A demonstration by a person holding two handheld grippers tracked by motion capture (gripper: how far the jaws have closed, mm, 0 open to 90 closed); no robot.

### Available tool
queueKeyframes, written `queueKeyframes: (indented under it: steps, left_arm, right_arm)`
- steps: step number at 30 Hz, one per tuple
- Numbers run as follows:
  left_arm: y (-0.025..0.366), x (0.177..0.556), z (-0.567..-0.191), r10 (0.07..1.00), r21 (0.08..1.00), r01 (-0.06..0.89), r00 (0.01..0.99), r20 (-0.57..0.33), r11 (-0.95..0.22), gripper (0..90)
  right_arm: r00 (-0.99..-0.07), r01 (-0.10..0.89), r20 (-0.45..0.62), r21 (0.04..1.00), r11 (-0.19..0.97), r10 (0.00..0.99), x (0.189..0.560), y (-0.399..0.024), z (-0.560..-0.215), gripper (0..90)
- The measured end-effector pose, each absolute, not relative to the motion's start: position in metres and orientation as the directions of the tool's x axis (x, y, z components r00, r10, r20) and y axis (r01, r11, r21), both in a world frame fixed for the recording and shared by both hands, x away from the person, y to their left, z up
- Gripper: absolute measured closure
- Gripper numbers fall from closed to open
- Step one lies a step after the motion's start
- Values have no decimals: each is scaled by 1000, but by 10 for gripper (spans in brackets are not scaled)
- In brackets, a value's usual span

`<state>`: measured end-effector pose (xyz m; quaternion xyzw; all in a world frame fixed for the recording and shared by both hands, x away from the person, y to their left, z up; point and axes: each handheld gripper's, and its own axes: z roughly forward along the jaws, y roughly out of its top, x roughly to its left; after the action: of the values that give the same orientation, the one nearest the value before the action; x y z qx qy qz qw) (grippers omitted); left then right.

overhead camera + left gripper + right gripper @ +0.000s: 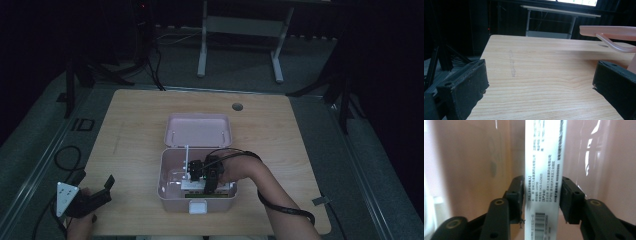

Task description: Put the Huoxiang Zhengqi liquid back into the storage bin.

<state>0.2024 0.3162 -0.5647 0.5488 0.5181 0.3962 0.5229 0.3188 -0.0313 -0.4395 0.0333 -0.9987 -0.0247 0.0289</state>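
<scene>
A pink plastic box (165,192) stands open at the middle of the wooden table (130,130), its lid (198,130) laid back behind it. My right gripper (201,172) reaches down inside the box. In the right gripper view its jaws press both narrow sides of a white printed carton (544,170) with a barcode, and pink walls surround it. My left gripper (106,190) hovers at the table's near-left corner, open and holding nothing. In the left gripper view its fingertips (466,87) stand wide apart over bare wood (544,65), with the pink lid (609,31) at upper right.
More white packets (192,186) lie in the box's front part. A white latch (198,206) sits on its front wall. A round cable hole (237,106) marks the table's far side. A white desk frame (240,30) stands behind, with cables (67,157) on the floor at left.
</scene>
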Motion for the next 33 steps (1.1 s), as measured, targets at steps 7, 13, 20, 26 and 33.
queueKeyframes:
  steps: [7,13,20,26,33]
  left_arm:
    - [316,202,-565,983,985,153,149,-108,85,3]
    - [316,202,-565,983,985,153,149,-108,85,3]
    - [316,202,-565,983,985,153,149,-108,85,3]
    - [316,202,-565,983,985,152,150,-108,85,3]
    - [316,202,-565,983,985,152,148,-106,83,3]
  right_arm:
    - [-996,-76,32,67,995,-78,316,-35,-415,506]
    - [-998,-58,5,142,988,-60,320,-45,-393,411]
    - [-999,-16,-48,262,965,-3,328,-69,-366,246]
    - [-996,23,-73,320,947,49,335,-91,-358,125]
    - [-979,96,-134,357,929,153,349,-125,-362,116]
